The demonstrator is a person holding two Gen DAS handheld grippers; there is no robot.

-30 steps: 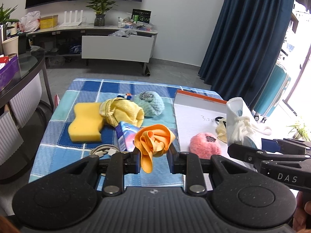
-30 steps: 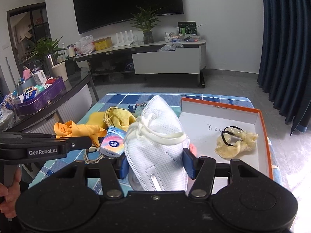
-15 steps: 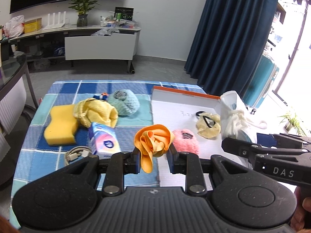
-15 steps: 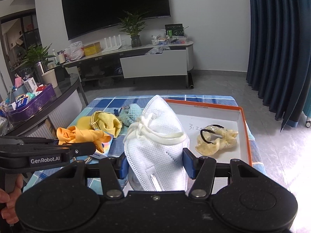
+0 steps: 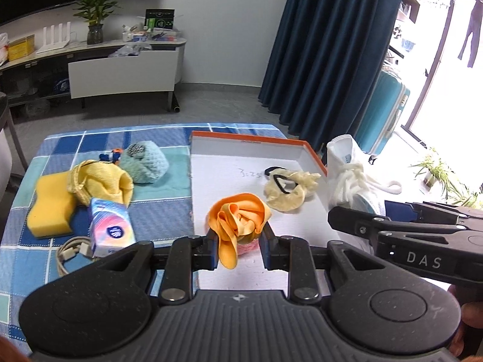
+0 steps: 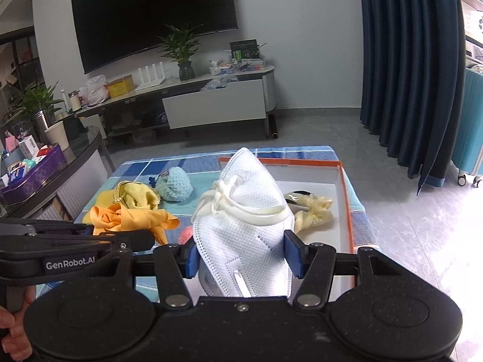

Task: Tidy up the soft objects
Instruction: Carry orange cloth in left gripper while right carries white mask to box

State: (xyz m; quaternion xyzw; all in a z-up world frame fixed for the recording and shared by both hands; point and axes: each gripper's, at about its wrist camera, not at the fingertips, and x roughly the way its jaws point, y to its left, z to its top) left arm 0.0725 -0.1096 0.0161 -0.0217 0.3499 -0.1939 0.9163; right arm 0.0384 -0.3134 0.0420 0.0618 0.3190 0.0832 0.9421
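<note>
Moved: both grippers have shifted right, over the white tray (image 5: 256, 163).
Left gripper (image 5: 240, 249): clenched on orange cloth (image 5: 238, 215), above tray's near part.
Right gripper (image 6: 241, 255): grasping white mask (image 6: 247, 226), near tray's right edge.

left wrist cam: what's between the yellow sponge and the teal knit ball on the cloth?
A crumpled yellow cloth lies between the yellow sponge and the teal knit ball, overlapping the sponge's edge. The left wrist view shows it best.

Bare tray (image 5: 229, 181) floor left of scrunchie (image 5: 289, 188), sponge (image 5: 49, 205) side crowded
</note>
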